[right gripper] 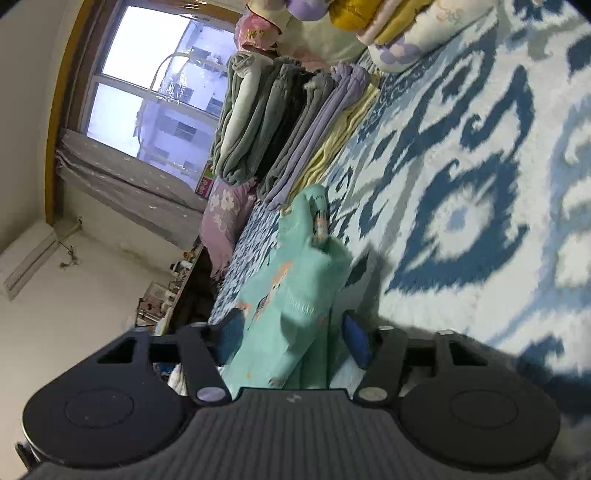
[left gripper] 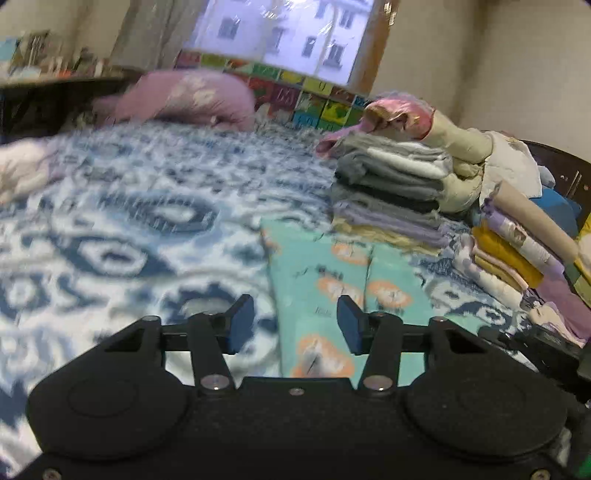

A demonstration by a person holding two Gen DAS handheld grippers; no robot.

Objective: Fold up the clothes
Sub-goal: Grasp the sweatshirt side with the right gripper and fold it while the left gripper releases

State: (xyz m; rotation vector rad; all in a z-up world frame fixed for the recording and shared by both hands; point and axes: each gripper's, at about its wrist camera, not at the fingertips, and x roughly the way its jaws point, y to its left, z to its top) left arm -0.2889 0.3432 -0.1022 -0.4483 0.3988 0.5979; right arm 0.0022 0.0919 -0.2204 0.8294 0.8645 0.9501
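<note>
Fleece bedspread [left gripper: 129,221], blue-and-white patterned and fuzzy, carries a mint-green garment [left gripper: 321,280] printed with orange shapes, lying flat near folded stacks [left gripper: 391,195] towards its far edge. Left gripper [left gripper: 295,325] hovers part-open, nothing between its pads. Right gripper [right gripper: 291,332] pinches a bunched fold of that soft garment [right gripper: 291,295].

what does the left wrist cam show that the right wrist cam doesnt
Only the left wrist view: the left gripper, jaws apart with nothing between them, above the flat teal garment, and the second leaning stack on the right.

Only the right wrist view: the right gripper with the teal cloth bunched between its jaws, and a wall air conditioner.

Both: the teal garment, the blue-and-white bedspread, the grey-and-lilac folded stack, the pink pillow and the window.
</note>
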